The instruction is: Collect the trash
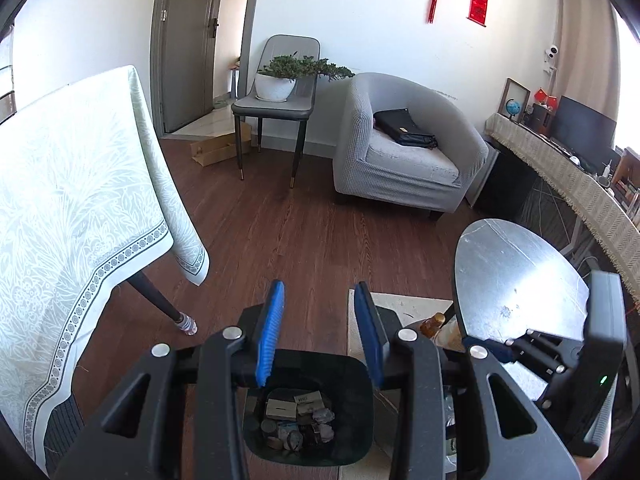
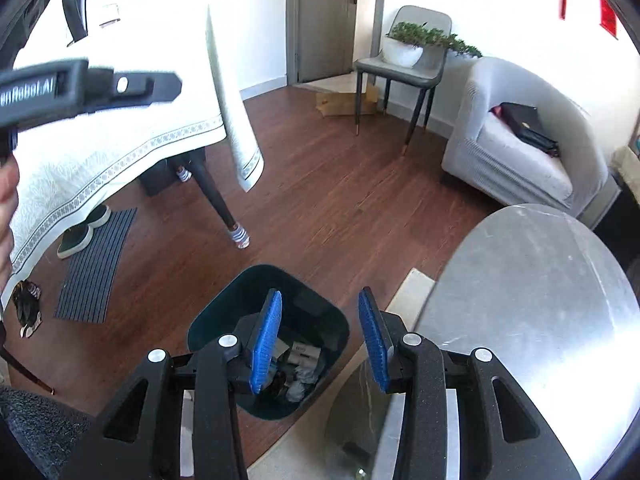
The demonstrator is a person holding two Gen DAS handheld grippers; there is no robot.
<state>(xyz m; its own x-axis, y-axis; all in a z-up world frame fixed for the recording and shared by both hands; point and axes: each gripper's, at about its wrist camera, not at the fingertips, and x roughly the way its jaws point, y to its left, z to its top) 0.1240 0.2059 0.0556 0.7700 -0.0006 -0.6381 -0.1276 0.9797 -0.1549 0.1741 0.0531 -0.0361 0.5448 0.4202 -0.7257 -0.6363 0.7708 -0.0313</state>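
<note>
Left gripper [image 1: 320,332] hangs over the bin [image 1: 344,456], jaws apart, nothing between them. The bin sits on the floor beside the round table [image 1: 516,280], trash [image 1: 298,420] heaped inside. Right gripper [image 2: 320,336] above it too, jaws parted and empty.

Home living room. Grey armchair [image 1: 404,148] with black bag [image 1: 404,128] stood on wood floor [image 1: 280,232]; potted plant [image 1: 280,80] on dining chair [image 1: 276,100]; red festive hangings [image 1: 478,2] on wall; tablecloth-draped tabletop [image 1: 72,184]; slippers [image 2: 80,232] by mat [image 2: 96,264].
</note>
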